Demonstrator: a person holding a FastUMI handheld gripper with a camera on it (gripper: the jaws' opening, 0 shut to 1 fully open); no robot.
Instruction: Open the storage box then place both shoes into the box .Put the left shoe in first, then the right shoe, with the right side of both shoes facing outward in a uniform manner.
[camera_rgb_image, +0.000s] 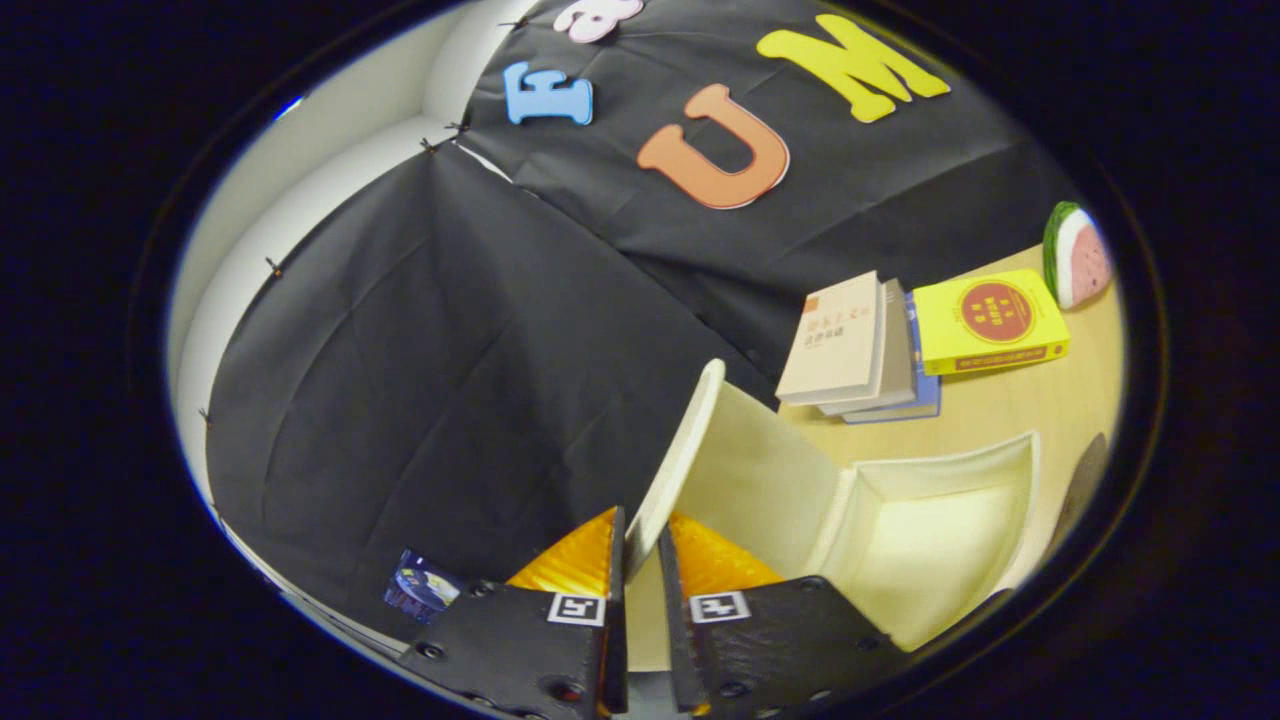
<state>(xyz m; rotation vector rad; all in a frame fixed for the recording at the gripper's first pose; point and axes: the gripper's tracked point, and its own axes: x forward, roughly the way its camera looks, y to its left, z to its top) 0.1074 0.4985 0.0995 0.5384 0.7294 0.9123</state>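
A cream storage box (930, 530) lies open on the wooden table, to the right of my fingers. Its lid (740, 460) is swung up and stands almost on edge. My gripper (640, 545) is shut on the lid's rim, one finger on each face of the thin edge. The inside of the box that I can see holds nothing. The view is tilted, so the table runs up to the right. A dark rounded shape (1085, 480) shows past the far side of the box; I cannot tell what it is.
Beyond the box, a stack of books (860, 350) and a yellow book (990, 322) lie on the table (1040, 400). A watermelon-slice toy (1078, 255) sits past them. Black cloth walls close in behind and left. A small blue card (420, 585) shows beside the left finger.
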